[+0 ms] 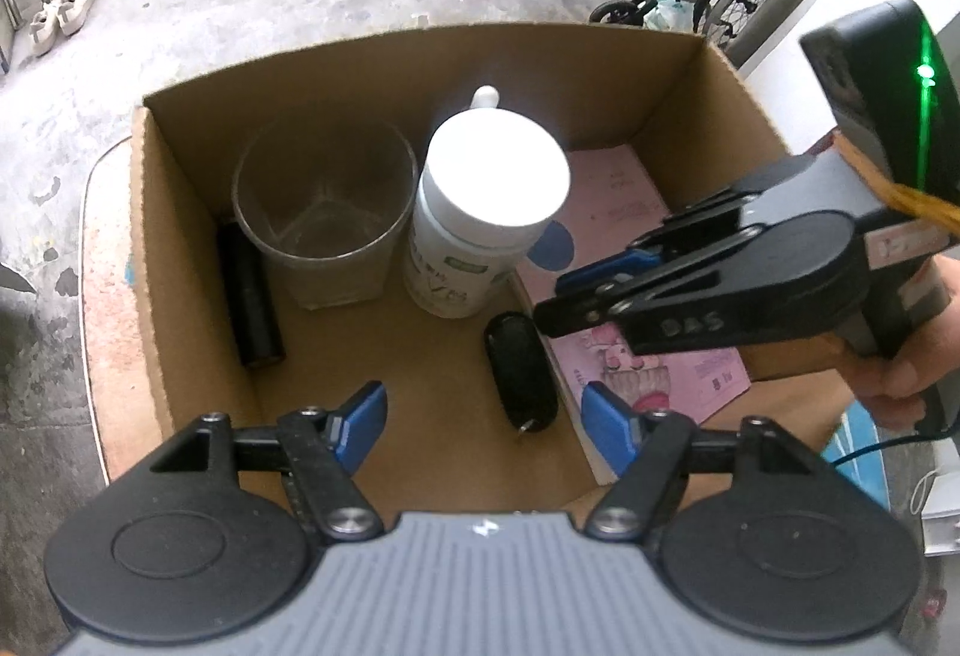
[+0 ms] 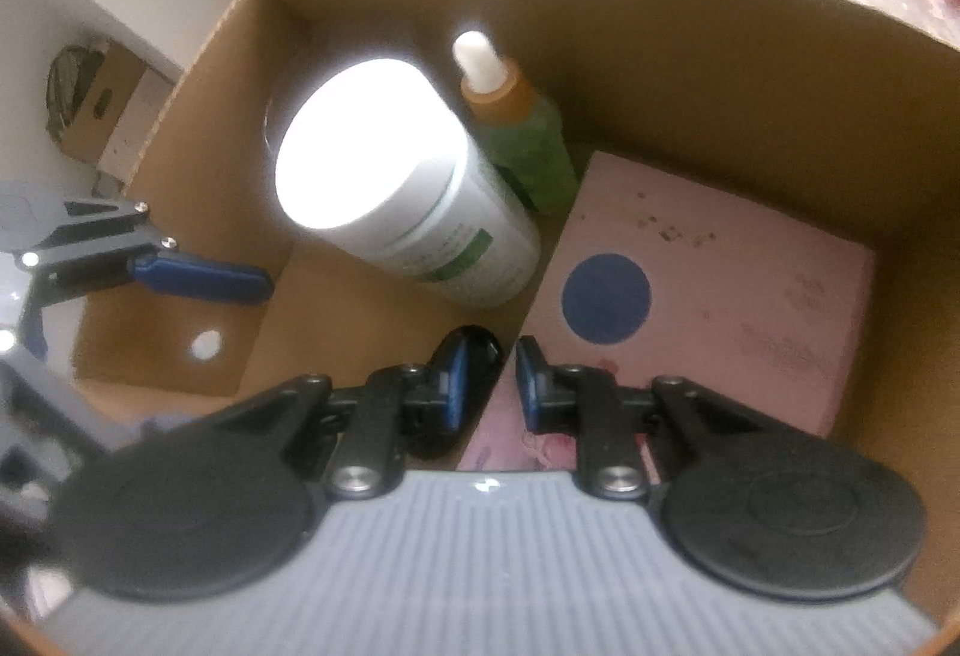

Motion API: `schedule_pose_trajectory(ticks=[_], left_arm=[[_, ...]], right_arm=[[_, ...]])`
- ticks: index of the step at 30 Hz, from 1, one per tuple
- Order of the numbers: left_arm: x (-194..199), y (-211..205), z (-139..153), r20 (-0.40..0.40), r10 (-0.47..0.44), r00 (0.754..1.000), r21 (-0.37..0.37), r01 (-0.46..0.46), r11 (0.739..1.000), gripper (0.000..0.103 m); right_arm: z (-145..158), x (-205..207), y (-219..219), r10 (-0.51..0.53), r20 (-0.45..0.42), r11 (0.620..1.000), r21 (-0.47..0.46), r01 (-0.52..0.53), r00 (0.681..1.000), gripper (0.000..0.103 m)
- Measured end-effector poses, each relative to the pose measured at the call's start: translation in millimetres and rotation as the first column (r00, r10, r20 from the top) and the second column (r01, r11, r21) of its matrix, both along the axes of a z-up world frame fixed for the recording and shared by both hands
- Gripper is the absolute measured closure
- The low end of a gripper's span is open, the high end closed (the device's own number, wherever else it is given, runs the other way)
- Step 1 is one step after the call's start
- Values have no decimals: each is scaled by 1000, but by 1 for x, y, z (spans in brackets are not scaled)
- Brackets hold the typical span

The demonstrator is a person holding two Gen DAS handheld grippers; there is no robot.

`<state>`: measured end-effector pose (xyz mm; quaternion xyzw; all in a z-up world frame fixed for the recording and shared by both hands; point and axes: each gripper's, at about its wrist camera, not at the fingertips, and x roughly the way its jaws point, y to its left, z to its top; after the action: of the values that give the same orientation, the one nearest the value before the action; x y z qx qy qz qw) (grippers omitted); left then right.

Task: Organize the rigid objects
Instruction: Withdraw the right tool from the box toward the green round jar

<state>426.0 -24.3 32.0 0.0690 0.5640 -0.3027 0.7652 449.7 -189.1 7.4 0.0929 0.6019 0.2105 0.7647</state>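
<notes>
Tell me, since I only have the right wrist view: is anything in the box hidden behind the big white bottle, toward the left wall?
Observer: Yes. The left wrist view shows a clear glass cup standing upright just left of the white bottle.
Operator: Anything else along that wall?
Observer: A black cylinder lies on the floor of the cardboard box, between the cup and the left wall.
Operator: My own fingers hide most of a dark thing below them. What is it?
Observer: It looks like a black key fob, lying flat beside the pink box. The right gripper is shut with nothing in it.
</notes>
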Motion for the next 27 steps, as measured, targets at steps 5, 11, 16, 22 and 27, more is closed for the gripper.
schedule_pose_trajectory(ticks=[5,11,16,22,27], left_arm=[[-19,10,26,54,19,998,-29,-18,999,23],[-68,29,80,213,33,976,-59,-20,998,13],[-129,65,125,308,88,947,-194,-28,981,6],[-203,100,135,398,174,901,-268,-67,961,1],[-242,113,106,418,235,878,-291,-116,950,1]], right_arm=[[30,-19,-24,-68,54,996,60,64,996,84],[78,-76,-65,-185,156,974,160,160,970,79],[125,-159,-93,-271,284,952,220,213,920,71],[170,-268,-110,-362,432,923,291,252,826,55],[183,-347,-113,-453,498,882,370,291,740,45]])
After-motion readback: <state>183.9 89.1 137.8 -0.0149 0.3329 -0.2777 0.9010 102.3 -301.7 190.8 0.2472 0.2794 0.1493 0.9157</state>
